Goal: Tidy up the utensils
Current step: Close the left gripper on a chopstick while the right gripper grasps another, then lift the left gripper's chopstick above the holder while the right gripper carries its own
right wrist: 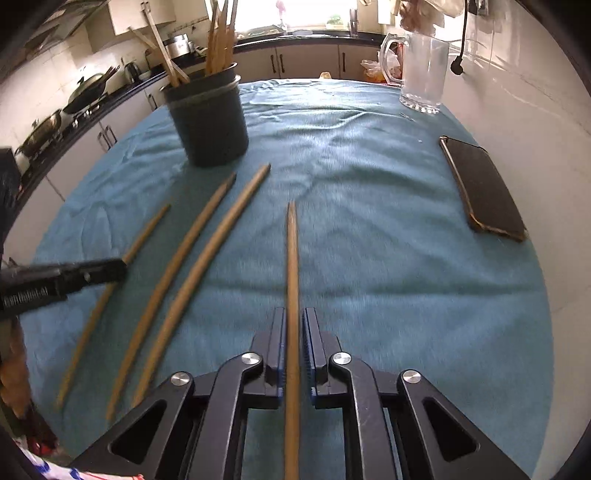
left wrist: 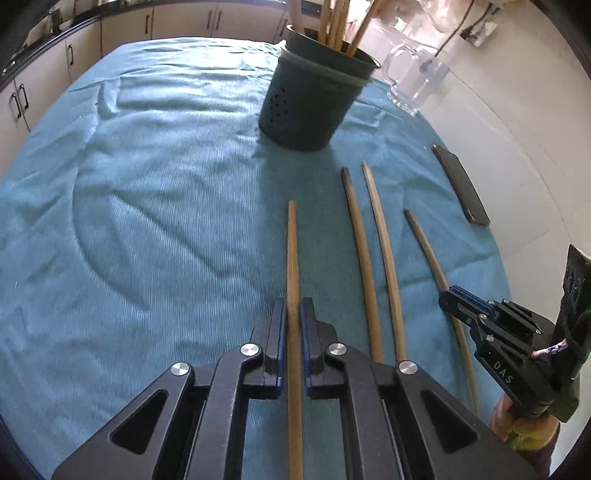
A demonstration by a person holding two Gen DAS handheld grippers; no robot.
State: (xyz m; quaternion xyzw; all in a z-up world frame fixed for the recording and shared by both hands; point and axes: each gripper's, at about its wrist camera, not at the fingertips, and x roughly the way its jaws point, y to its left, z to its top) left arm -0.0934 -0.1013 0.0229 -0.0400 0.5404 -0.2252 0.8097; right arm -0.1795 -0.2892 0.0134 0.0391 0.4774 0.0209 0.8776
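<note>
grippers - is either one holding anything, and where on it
Both: the left gripper grips the leftmost chopstick, and the right gripper grips the rightmost chopstick, each partway along the shaft, tip pointing ahead.

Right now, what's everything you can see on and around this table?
chopsticks: four, tan wood, lying side by side on the cloth; the outer two sit between gripper pads
holder: one, dark grey-green, far part of the cloth, full of wooden utensils
cloth: one, teal, covering the table
mug: one, clear glass, far right edge
phone: one, black, flat on the cloth at the right
cabinets: cream, behind the table
left gripper: one, black, shut on the leftmost chopstick
right gripper: one, black, shut on the rightmost chopstick
</note>
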